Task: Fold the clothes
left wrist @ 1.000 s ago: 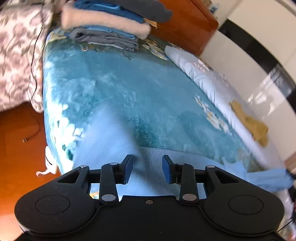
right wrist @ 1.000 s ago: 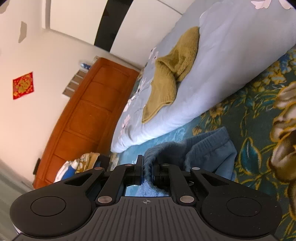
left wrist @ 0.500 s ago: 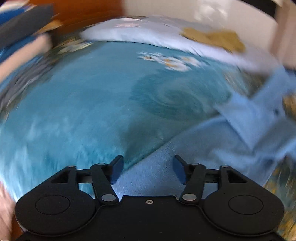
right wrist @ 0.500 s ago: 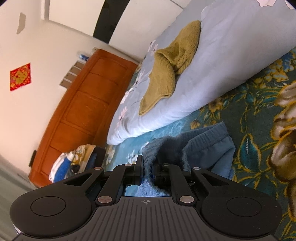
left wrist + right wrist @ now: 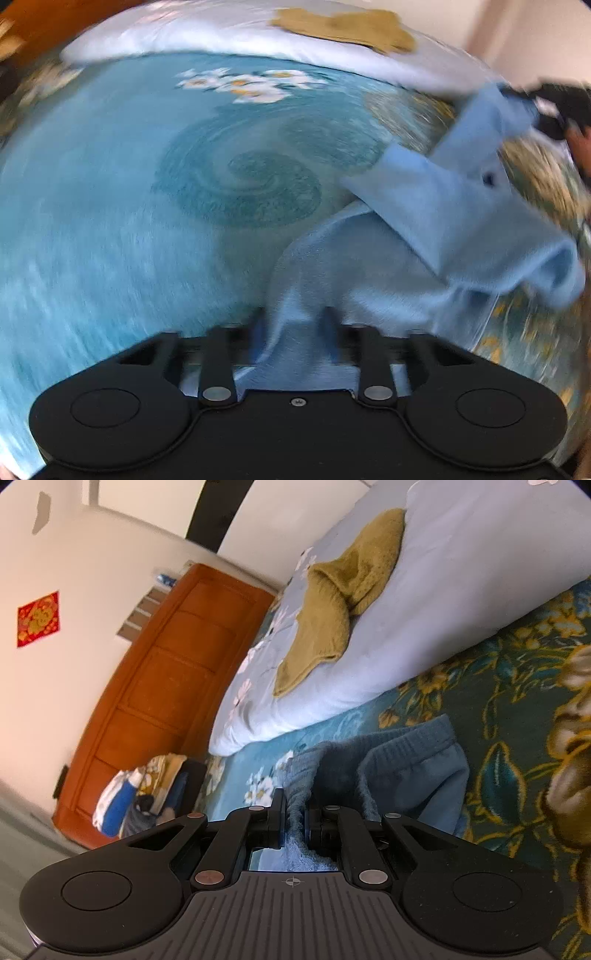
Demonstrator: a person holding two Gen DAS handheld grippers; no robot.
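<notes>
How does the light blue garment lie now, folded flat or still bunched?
Bunched, not folded: the light blue garment drapes in loose overlapping flaps across the bedspread, one end pinched in the right gripper.

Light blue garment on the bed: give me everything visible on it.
The light blue fleece-like garment looks soft and fuzzy, with a ribbed elastic band at one end. It lies crumpled and partly folded over itself on the teal floral blanket. The right tool is shut on a bunched fold. Cloth also sits between the left tool fingers, but blur hides whether they have closed.
</notes>
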